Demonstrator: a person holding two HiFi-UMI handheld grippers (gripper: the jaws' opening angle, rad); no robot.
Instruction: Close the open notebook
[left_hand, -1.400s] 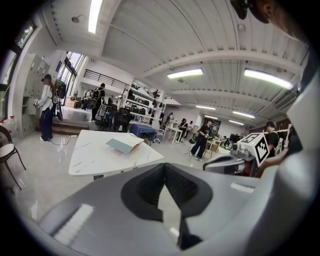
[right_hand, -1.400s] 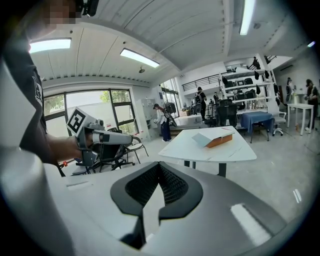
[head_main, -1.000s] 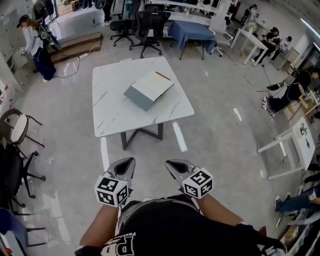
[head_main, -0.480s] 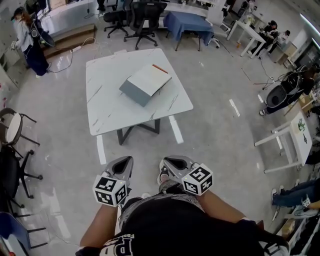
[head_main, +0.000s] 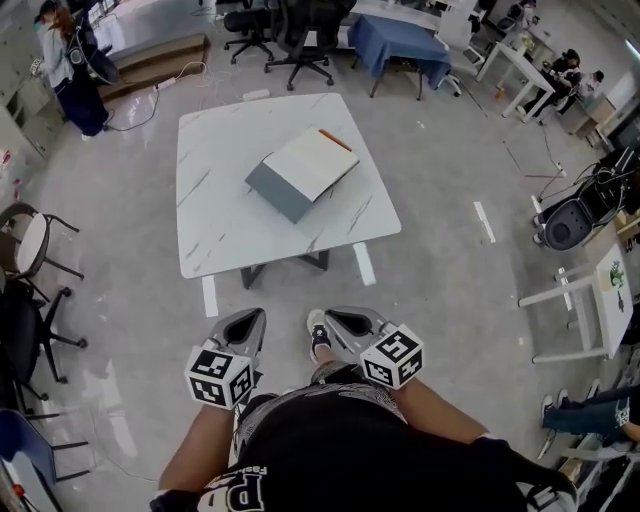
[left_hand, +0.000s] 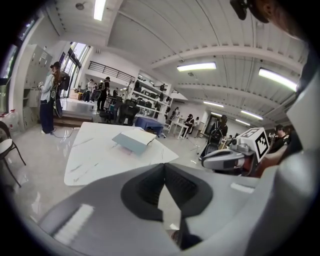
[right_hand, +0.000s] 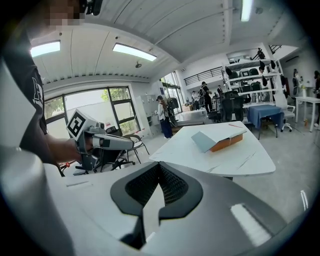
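Observation:
The open notebook (head_main: 303, 172) lies in the middle of the white marble table (head_main: 220, 225), grey cover to the left, white pages up, an orange pen (head_main: 335, 140) at its far edge. It also shows in the left gripper view as the notebook (left_hand: 134, 140) and in the right gripper view as the notebook (right_hand: 220, 139). My left gripper (head_main: 255, 320) and right gripper (head_main: 335, 320) are held side by side near my body, well short of the table. Both are shut with nothing between their jaws, as the left gripper (left_hand: 163, 166) and right gripper (right_hand: 159, 165) show close up.
Grey floor lies between me and the table. Black chairs (head_main: 25, 265) stand at the left, office chairs (head_main: 300, 30) and a blue-covered table (head_main: 405, 45) behind. A white desk (head_main: 590, 300) is at the right. A person (head_main: 65, 65) stands far left.
The view has shifted as I step forward: the table sits slightly nearer and more centred, and one shoe now shows between the grippers. Both grippers stay shut in the same pose.

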